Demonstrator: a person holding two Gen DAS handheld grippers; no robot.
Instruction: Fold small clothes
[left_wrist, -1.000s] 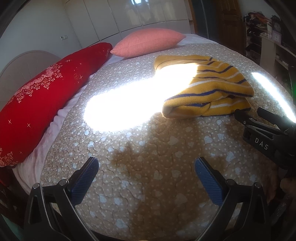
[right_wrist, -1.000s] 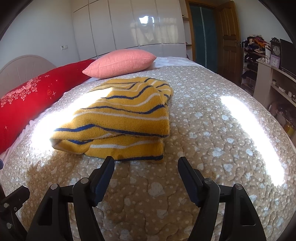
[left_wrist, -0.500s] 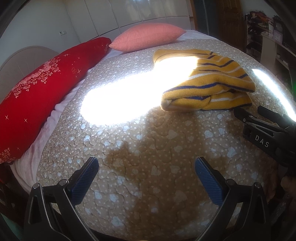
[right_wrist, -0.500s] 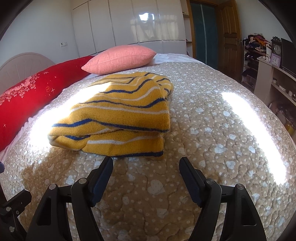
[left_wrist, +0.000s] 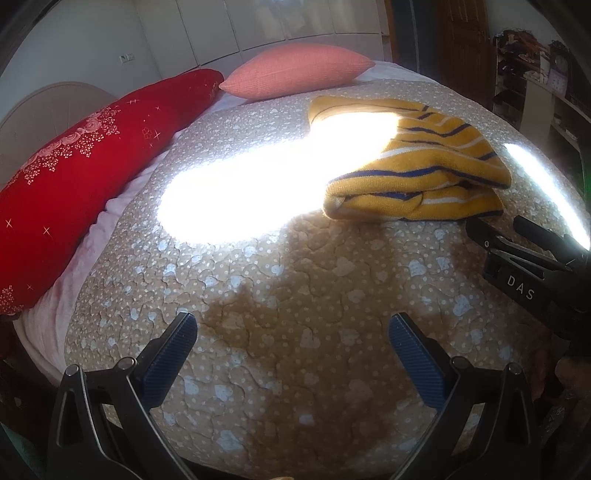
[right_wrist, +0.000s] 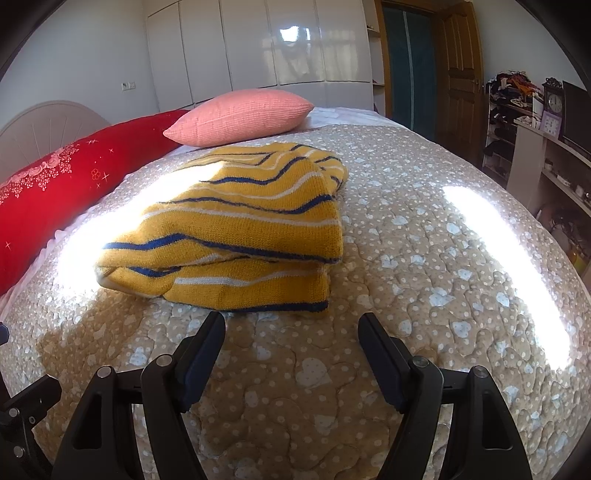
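Barely anything changes: your left gripper (left_wrist: 291, 345) and right gripper (right_wrist: 291, 349) hang wide open and empty, the sweater (right_wrist: 236, 236) stays folded at 12 o'clock, so folding looks done.

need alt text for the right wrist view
A folded yellow striped sweater lies on a beige quilt, just beyond the open, empty right tool. Behind it sit a pink pillow and a red pillow.
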